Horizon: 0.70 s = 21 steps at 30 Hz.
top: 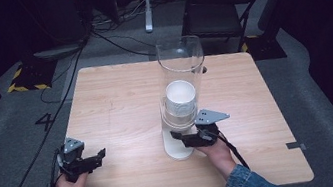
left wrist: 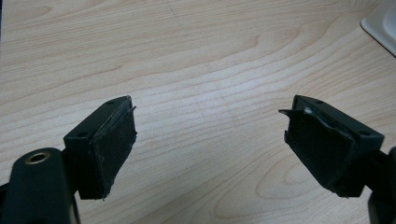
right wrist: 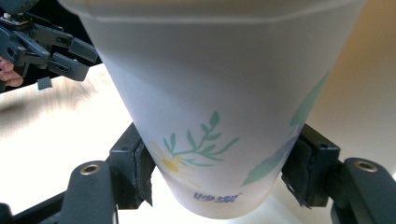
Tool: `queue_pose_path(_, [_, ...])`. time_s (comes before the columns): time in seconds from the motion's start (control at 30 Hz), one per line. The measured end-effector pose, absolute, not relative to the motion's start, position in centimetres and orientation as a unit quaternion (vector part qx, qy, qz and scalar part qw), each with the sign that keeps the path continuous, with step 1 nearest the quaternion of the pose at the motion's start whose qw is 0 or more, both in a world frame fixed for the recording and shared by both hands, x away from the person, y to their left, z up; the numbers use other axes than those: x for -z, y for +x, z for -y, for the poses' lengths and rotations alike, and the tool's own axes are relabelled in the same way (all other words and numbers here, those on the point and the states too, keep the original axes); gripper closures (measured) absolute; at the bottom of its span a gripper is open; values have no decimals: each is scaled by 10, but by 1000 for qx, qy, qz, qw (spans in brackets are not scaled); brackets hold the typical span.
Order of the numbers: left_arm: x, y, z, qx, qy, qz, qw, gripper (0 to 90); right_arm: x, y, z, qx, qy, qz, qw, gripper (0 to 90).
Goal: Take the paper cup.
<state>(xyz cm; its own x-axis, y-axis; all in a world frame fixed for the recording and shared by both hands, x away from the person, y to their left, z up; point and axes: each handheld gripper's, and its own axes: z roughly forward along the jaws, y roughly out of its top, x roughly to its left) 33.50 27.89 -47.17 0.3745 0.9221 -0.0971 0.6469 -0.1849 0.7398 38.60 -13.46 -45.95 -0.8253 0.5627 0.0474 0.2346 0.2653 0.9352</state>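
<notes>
We have the right gripper (top: pixel 181 135) clamped low on the paper cup (right wrist: pixel 219 107), its two pads pressing the tapered wall from either side just above the base, where the leaf-and-flower print sits; we judge that a grip this low is chosen because the narrow bottom is the part that hangs out beneath the clear tube (top: pixel 181 66), which seems to act as a dispenser for the stack of cups (top: pixel 180 99). In the high view the cup sits just past the table's centre towards four o'clock, at the foot of the tube and over its white base plate (top: pixel 176 151); the gripper comes at it from five o'clock, so a pull would most likely run down and towards us.

Our left gripper (left wrist: pixel 210 140) hovers with jaws spread wide over bare wood at about eight o'clock on the table (top: pixel 116 106), well apart from the tube; we reckon it waits there to stay out of the way, or to take the cup once freed; whether the cup has already left the stack we cannot tell.
</notes>
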Motion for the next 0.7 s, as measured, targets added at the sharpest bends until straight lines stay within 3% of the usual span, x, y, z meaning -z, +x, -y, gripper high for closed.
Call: queue_pose_path(0.7, [472,338,-276,-188,748,-523,362,162,476,383,137,-538,261,-788,149,343])
